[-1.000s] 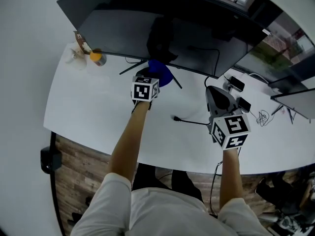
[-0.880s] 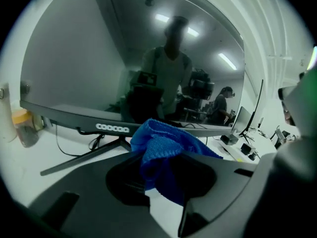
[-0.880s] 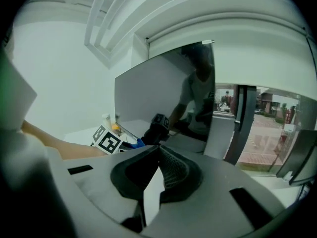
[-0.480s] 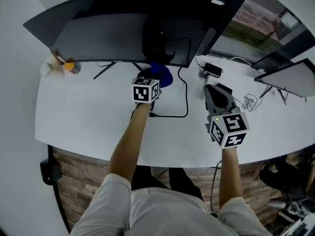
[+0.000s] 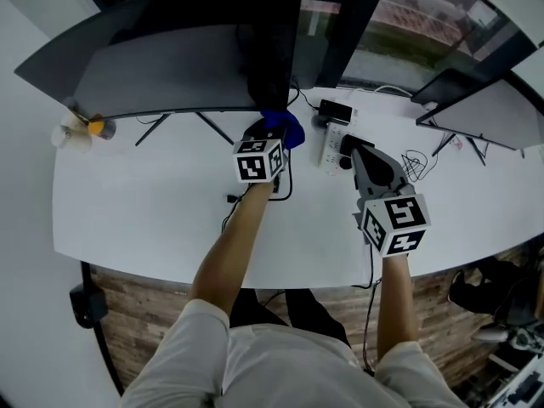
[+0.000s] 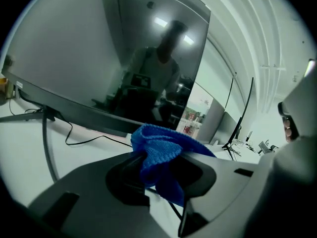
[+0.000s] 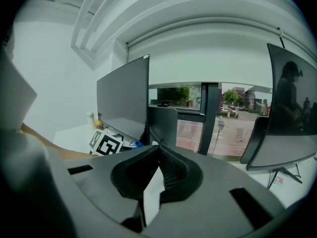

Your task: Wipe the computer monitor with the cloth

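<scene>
My left gripper (image 6: 159,168) has its fingers pinching the blue cloth (image 6: 157,148) close before the monitor's (image 5: 170,70) lower edge, above the bench (image 5: 144,211) — whether cloth and screen touch, I can't tell. My right gripper (image 7: 157,155) hangs well apart — fingers pressed together, empty.

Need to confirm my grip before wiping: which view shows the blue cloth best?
Left gripper view: the blue cloth is close-up, bunched and pinched between the left gripper's jaws. Head view shows only a blue patch beyond that gripper's marker cube; right gripper view, a tiny blue sliver.
</scene>
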Tool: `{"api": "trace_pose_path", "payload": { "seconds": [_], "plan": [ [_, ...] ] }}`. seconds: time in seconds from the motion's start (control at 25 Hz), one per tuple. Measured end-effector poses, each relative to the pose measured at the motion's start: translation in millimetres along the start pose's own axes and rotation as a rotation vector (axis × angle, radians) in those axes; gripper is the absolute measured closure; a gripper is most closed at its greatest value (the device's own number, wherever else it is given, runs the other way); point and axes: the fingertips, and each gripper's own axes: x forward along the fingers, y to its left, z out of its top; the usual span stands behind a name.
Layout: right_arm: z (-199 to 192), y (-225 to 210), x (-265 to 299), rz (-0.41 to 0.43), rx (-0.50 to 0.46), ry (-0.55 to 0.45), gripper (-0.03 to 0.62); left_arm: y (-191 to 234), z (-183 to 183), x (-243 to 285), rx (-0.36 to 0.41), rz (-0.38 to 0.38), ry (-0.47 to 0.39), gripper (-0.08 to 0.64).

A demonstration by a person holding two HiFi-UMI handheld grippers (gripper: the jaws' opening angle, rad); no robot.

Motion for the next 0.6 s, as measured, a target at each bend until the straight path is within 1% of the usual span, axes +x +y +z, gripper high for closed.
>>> {"api": "trace_pose_path", "payload": {
  "seconds": [0.08, 0.2, 0.28, 0.36, 0.48, 0.6],
  "plan": [
    [-4, -10, -4, 0.000, 0.006, 0.000, 0.577, -12, -2, 7, -0.029, -0.002, 0.001, 0.417],
    [-9, -21, -9, 0.009, 0.010, 0.000, 0.577, -29, -2, 12, -0.104, -0.002, -0.004, 0.417],
    [-9, -27, -13, 0.015, 0.012, -0.004, 0.577, -43, 0, 13, -0.099, -0.004, -0.011, 0.417],
    [-7, -33, -17, 0.022, 0.013, -0.011, 0.577, -49, 5, 12, -0.095, 0.014, -0.027, 0.419],
    [-3, -40, -24, 0.031, 0.011, -0.019, 0.577, -50, 16, 6, -0.156, 0.047, -0.071, 0.420],
    [1, -44, -27, 0.036, 0.012, -0.027, 0.577, -59, 35, -2, -0.160, 0.041, -0.133, 0.422]
  ]
}}
